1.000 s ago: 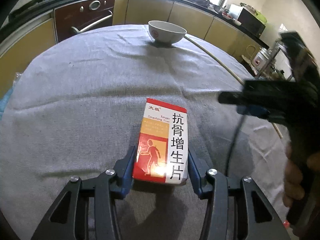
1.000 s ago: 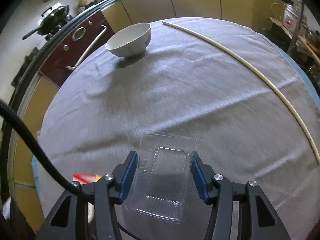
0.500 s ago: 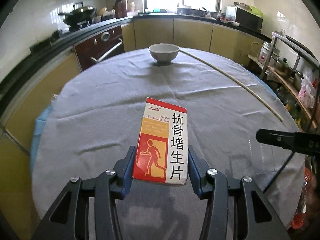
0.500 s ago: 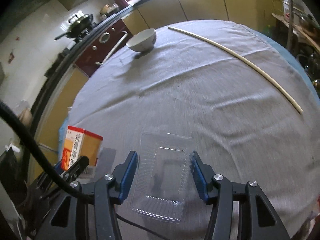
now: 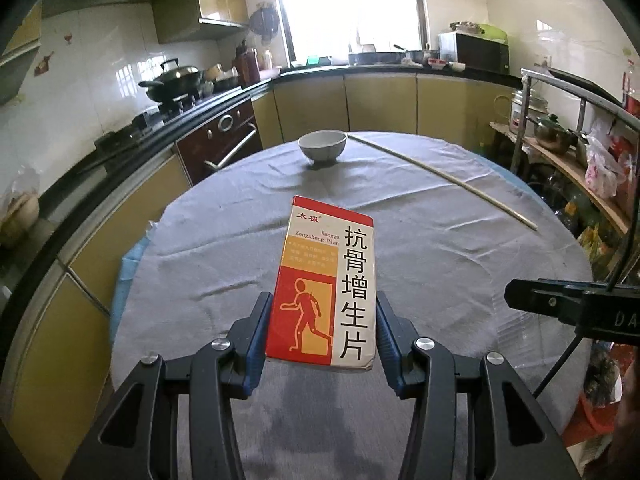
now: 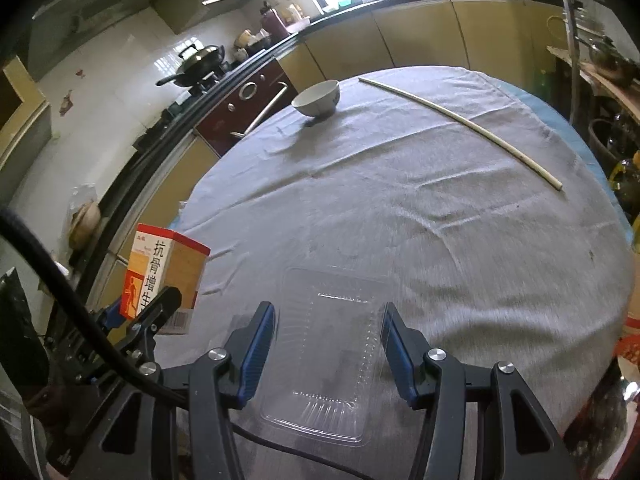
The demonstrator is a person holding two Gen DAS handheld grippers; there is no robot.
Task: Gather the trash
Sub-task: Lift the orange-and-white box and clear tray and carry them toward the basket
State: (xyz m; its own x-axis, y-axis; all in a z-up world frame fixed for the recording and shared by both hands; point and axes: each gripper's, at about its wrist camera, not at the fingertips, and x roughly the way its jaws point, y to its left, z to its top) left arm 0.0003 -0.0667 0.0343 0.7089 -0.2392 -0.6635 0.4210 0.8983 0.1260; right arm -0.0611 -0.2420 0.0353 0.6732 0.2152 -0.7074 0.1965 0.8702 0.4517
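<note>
Left wrist view: left gripper [image 5: 322,330] clamped on the near end of a red, orange and white cardboard medicine box with black Chinese lettering [image 5: 326,282], blue pads pressed to both long sides; box juts forward, held off the round table under a grey cloth [image 5: 224,240], presumably so it can be carried away as trash. White ceramic bowl [image 5: 322,147] and long thin pale stick [image 5: 436,172] lie at the far side, untouched. At the right edge only a black piece of the right gripper shows; its fingers are cut off. No bin visible here. Right wrist view: right gripper [image 6: 326,350] clamped on a clear, ribbed plastic tray [image 6: 328,360], pads against its long edges; tray looks lifted off the cloth, though its transparency makes clearance hard to judge. Medicine box [image 6: 160,276] appears at left, raised in the left gripper [image 6: 140,316], whose far finger is hidden behind the box. A black cable [image 6: 60,292] crosses the lower left. Bowl [image 6: 317,98] and stick [image 6: 460,120] sit beyond. Where the trash goes is out of frame.
</note>
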